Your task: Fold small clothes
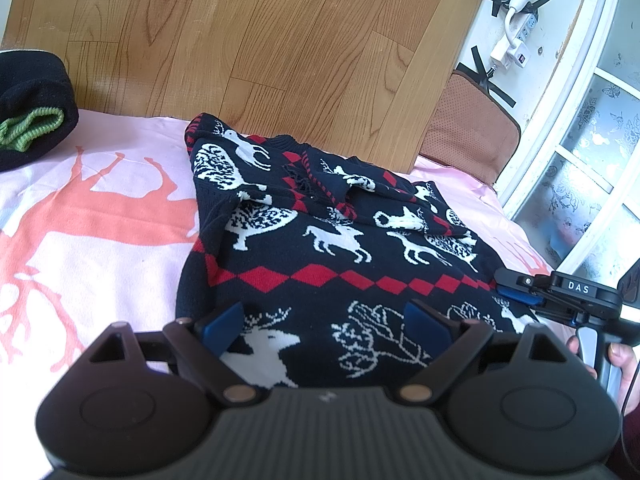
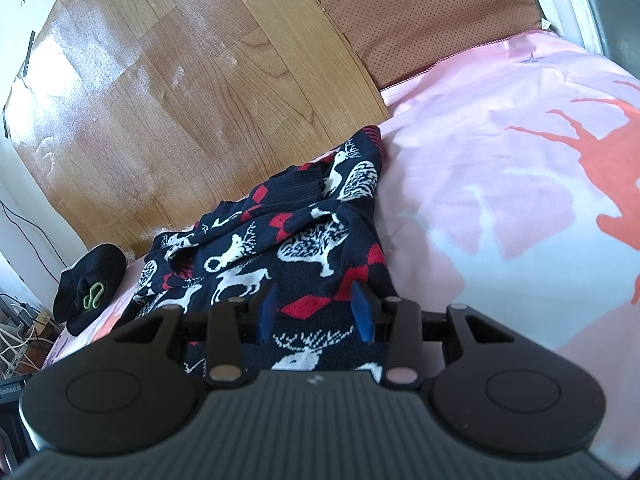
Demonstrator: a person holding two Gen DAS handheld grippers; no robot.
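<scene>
From your left wrist camera, your left hand-held gripper (image 1: 326,320) stands wide apart over the near hem of the navy reindeer sweater (image 1: 332,236), its blue pads (image 1: 224,322) clamping nothing. The sweater lies partly folded on the pink bedspread (image 1: 100,216), its far end at the bed's edge against the wooden board (image 1: 248,40). A dark rolled garment with a green cuff (image 1: 34,120) sits near the bed's far left edge. Your right hand-held gripper (image 1: 516,286) reaches in at the sweater's right edge, with your hand (image 1: 618,364) on its handle.

From your right wrist camera, the right hand-held gripper (image 2: 316,312) is parted halfway above the sweater (image 2: 280,248), nothing pinched. The dark rolled garment (image 2: 90,280) lies beyond the sweater at the bed's far left.
</scene>
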